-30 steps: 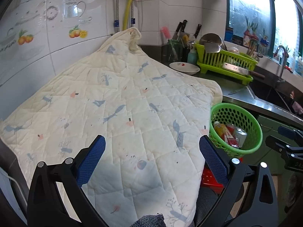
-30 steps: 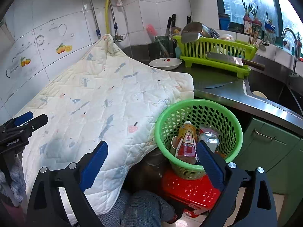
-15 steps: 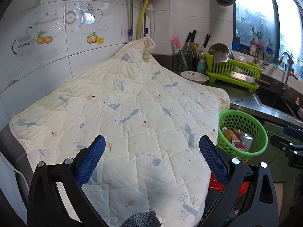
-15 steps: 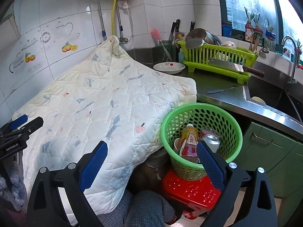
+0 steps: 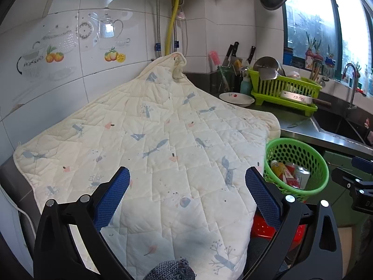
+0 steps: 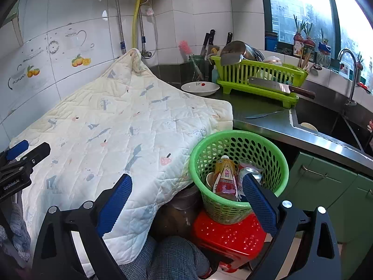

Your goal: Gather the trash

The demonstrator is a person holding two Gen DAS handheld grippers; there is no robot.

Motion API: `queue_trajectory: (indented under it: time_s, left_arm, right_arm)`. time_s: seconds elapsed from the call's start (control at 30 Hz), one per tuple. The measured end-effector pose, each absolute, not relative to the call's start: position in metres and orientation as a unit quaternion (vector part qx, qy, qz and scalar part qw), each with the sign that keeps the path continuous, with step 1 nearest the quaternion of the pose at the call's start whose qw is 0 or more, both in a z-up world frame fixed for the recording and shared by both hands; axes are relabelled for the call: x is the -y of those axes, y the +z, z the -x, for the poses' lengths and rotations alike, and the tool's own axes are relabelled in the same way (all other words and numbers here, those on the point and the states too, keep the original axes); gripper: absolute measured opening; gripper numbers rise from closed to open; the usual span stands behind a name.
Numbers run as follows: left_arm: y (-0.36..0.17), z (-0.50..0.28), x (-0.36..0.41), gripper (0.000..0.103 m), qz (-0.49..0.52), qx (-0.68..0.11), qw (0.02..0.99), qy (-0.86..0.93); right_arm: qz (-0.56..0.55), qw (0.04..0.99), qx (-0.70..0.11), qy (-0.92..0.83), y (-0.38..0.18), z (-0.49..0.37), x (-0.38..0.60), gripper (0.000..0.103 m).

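1. Left tool (image 5: 187, 191): blue-padded fingers (image 5: 113, 194) spread wide, nothing between them, touching nothing. It hangs above the quilted cloth (image 5: 163, 140).
2. Right tool (image 6: 186, 198): fingers equally wide apart, empty, no contact. It hangs over the near rim of the green basket (image 6: 240, 140).
3. Landmark: the green basket sits on a red stool (image 6: 227, 235), just right of the cloth's drooping edge and in front of the steel tabletop (image 6: 279, 123).
4. Trash lies inside the basket: a red-labelled bottle (image 6: 225, 178) standing tilted, a metal can (image 6: 250, 171) to its right, a pale cup (image 6: 209, 179) to its left. From the left wrist view the same basket (image 5: 296, 154) shows bottle and can only.
5. Behind the basket on the tabletop: white bowl (image 6: 200, 87), lime dish rack (image 6: 258, 77), a cleaver (image 6: 277, 86) on the rack's front edge.
6. Change from one second ago: both cameras have risen and pulled back; the basket looks smaller, more wall tile shows. Finger spread unchanged on both tools.
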State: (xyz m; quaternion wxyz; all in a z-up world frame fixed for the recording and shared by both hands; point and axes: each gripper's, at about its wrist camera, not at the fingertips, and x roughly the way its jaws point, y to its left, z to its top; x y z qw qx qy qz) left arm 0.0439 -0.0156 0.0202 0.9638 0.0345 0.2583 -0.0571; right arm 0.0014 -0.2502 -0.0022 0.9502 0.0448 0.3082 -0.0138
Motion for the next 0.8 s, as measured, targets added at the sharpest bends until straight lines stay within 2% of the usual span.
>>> queue_trajectory:
  time_s: [0.8]
  left_arm:
    - [0.0179,-0.0473,0.0229,0.098,-0.031,-0.264,0.962,-0.057]
  right_arm:
    - [-0.052,0.949,-0.309,-0.028,-0.0032,-0.0015,0.257,0.092]
